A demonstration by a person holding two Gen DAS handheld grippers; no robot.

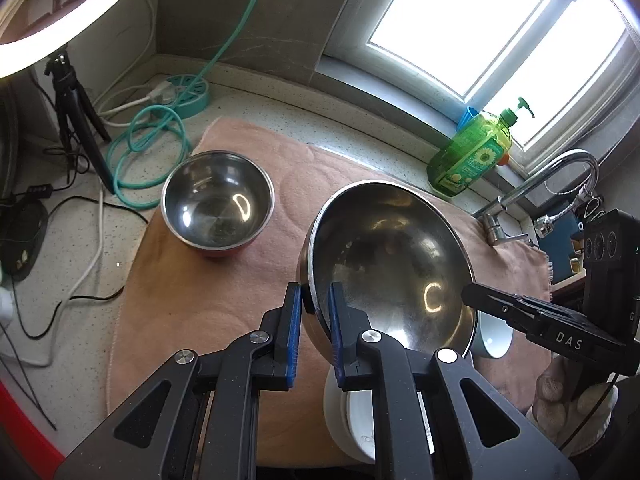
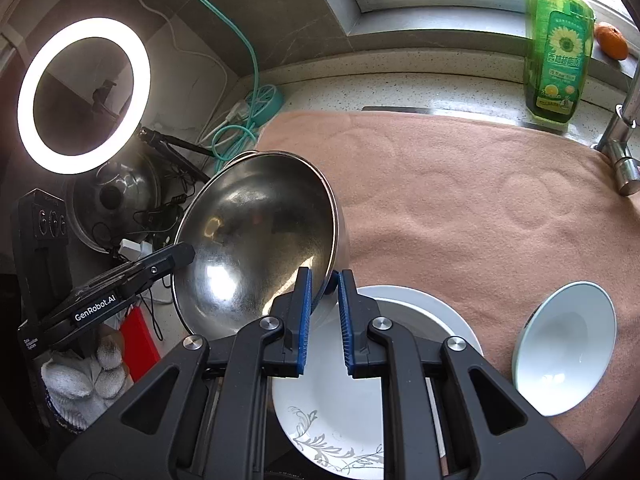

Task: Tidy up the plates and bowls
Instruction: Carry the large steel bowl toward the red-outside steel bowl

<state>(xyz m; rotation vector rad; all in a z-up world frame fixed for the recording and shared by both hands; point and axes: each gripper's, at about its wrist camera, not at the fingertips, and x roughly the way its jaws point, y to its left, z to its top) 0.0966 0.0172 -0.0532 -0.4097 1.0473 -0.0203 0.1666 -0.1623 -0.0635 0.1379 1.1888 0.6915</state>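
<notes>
I'm looking down at a pinkish-tan towel [image 2: 460,200] that's covering most of the counter, and it's carrying pretty much everything in play.

The biggest piece is the large steel bowl [image 1: 384,264], and I'm holding it up off the towel, tilted, with both grippers at once. My left gripper [image 1: 316,300] is pinching its rim at about 7 o'clock in the left wrist view, blue pads clamped on either side of the wall. My right gripper [image 2: 324,286] is doing the same on the opposite rim, at about 5 o'clock on the bowl in the right wrist view. Both sets of jaws are sitting narrow, closed on the metal.

Under the big bowl, at 6 o'clock in the right view, the white plates [image 2: 340,400] are lying in a stack, and the top one is showing a grey leaf pattern.

The small steel bowl [image 1: 218,204] is sitting upright on the towel at about 10 o'clock from the big one, well apart from it.

The white bowl [image 2: 568,344] is resting at 4 o'clock in the right view, just beside the plates.

The green soap bottle [image 2: 558,48] is standing at 1 o'clock by the window.
</notes>
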